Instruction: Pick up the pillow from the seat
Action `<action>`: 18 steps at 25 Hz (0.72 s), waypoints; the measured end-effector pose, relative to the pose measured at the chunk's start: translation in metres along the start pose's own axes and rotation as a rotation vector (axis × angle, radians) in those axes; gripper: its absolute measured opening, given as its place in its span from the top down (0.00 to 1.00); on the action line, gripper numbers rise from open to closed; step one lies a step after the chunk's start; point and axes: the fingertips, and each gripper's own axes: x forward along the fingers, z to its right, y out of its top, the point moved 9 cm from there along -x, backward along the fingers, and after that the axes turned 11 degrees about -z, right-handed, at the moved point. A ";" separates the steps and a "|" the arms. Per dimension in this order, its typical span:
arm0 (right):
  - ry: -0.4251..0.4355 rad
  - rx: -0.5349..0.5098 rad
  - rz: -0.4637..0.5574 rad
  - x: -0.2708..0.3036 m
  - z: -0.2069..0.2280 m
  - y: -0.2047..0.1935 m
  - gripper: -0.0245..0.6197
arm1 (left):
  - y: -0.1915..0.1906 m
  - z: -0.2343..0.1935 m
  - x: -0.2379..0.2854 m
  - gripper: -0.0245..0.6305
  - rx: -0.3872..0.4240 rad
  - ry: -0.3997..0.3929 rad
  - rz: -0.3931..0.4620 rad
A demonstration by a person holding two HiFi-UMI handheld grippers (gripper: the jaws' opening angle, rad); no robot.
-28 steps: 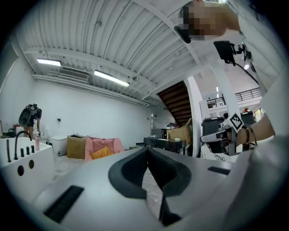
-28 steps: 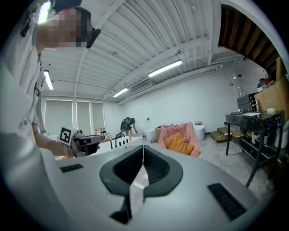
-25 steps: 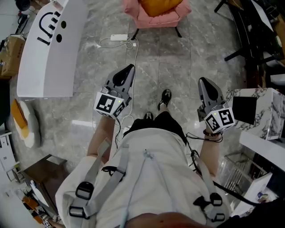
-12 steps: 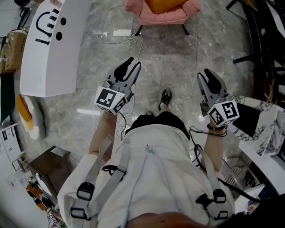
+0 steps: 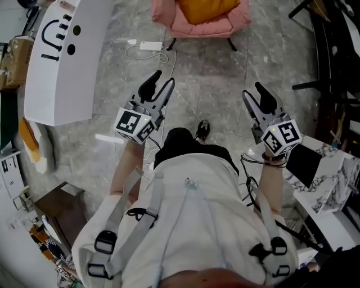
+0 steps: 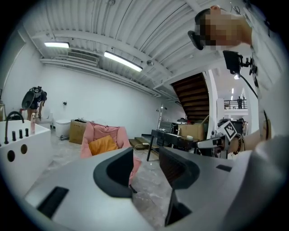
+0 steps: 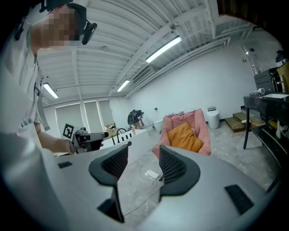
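A white power strip [image 5: 151,46] lies on the floor [image 5: 225,79] right of the white unit [image 5: 62,73]; a cardboard box [image 5: 14,64] sits left of it.

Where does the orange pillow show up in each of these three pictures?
Head view: pillow at the top edge, near the centre.
Left gripper view: pillow left of centre, just above the left jaw.
Right gripper view: pillow right of centre, above the right jaw.
Shared landmark: the pink chair that it lies on, seen in all three.
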 end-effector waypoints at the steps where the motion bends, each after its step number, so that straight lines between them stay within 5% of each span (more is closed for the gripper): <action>1: 0.004 0.007 -0.006 0.002 0.005 0.001 0.61 | 0.001 -0.001 0.004 0.69 0.004 -0.005 -0.013; 8: 0.007 0.034 -0.024 0.036 0.032 0.014 0.57 | 0.005 -0.031 0.038 0.63 -0.015 -0.023 -0.048; 18: -0.033 0.092 -0.043 0.126 0.089 0.061 0.55 | 0.026 -0.128 0.128 0.55 -0.064 -0.088 -0.093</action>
